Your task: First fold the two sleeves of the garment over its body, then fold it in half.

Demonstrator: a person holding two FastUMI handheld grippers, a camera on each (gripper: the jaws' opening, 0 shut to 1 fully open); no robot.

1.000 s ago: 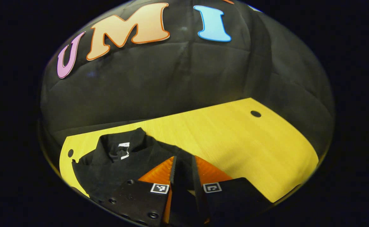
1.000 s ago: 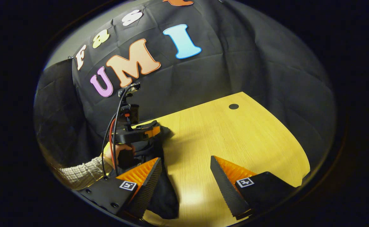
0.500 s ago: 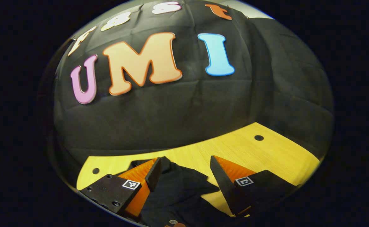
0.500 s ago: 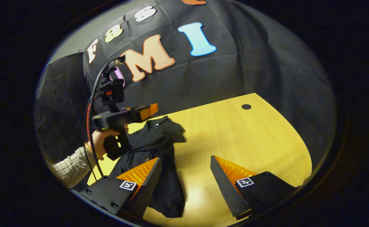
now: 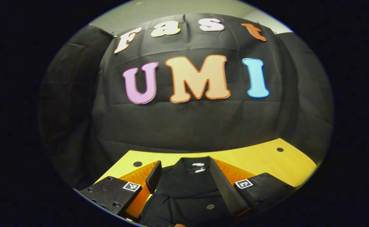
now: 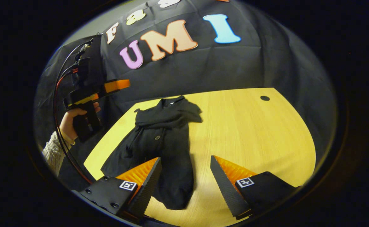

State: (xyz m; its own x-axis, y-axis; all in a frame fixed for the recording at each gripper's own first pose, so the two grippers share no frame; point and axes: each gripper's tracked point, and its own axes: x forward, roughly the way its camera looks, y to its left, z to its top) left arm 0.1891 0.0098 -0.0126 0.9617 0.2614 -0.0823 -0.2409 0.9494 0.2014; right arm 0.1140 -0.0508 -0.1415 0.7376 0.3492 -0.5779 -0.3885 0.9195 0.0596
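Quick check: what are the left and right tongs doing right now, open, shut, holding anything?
Left tongs: open, empty, above the black garment.
Right tongs: open, empty, over the garment's near end.

No legible text; garment neck label too small to read.

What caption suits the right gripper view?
Black garment lies on the yellow table; both grippers, right and left, are open.
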